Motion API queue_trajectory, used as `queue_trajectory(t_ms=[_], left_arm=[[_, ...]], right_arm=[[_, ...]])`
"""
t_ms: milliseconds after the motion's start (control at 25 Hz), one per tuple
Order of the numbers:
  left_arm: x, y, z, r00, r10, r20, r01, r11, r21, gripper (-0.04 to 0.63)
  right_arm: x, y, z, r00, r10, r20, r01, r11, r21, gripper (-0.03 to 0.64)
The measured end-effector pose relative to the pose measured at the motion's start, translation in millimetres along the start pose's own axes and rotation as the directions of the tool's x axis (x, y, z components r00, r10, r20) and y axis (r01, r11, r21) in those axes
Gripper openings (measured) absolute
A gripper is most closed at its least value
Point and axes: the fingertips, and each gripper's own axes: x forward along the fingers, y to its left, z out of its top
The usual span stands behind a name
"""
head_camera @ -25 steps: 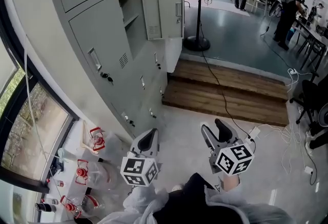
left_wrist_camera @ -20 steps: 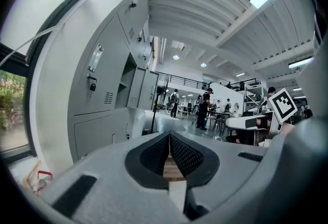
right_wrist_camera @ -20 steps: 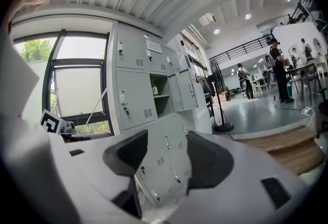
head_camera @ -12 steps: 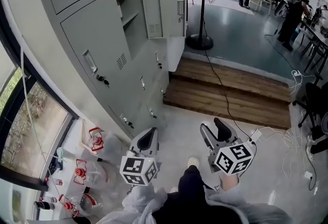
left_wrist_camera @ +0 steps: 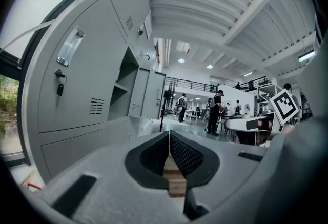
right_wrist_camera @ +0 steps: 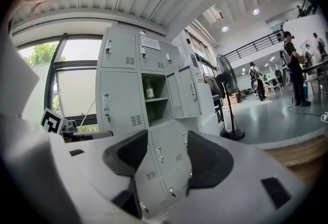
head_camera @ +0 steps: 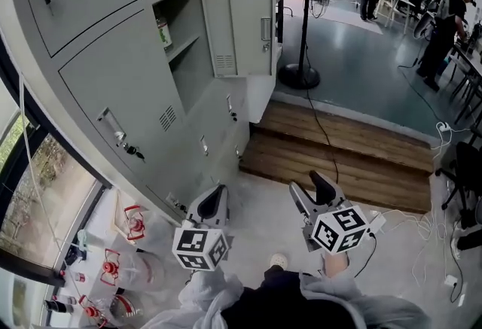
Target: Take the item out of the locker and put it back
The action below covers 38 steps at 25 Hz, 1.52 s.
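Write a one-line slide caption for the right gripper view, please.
Open right tongs face a grey locker bank whose open compartment holds a bottle.

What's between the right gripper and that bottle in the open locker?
Head view: only bare floor separates right gripper from the lockers holding the bottle.

The open locker compartment is reachable from the front, its door swung aside to the right, while a shelf divides it and a bottle occupies the shelf's left side.
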Motion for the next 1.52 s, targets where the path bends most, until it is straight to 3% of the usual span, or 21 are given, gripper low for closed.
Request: queue_trajectory(t_ms=[680, 1240, 1520], left_arm=[[127.3, 12.1, 6.3, 0.993, 0.121, 0.008, -0.121, 0.993, -0.01, 0.008], [132.7, 9.3, -27.4, 0.987, 0.14, -0.082, -0.143, 0.989, -0.029, 0.009], [162.7, 28.7, -15.5, 0.986, 0.158, -0.058, -0.16, 0.987, -0.03, 0.009]], right_arm=[[105.7, -94.1, 21.2, 0.986, 0.156, -0.063, -0.158, 0.987, -0.031, 0.224], [106.0, -106.5, -13.6, 0.98, 0.157, -0.12, -0.154, 0.987, 0.041, 0.224], [134.9, -124.8, -3.8, 0.983, 0.149, -0.11, -0.146, 0.989, 0.035, 0.224]])
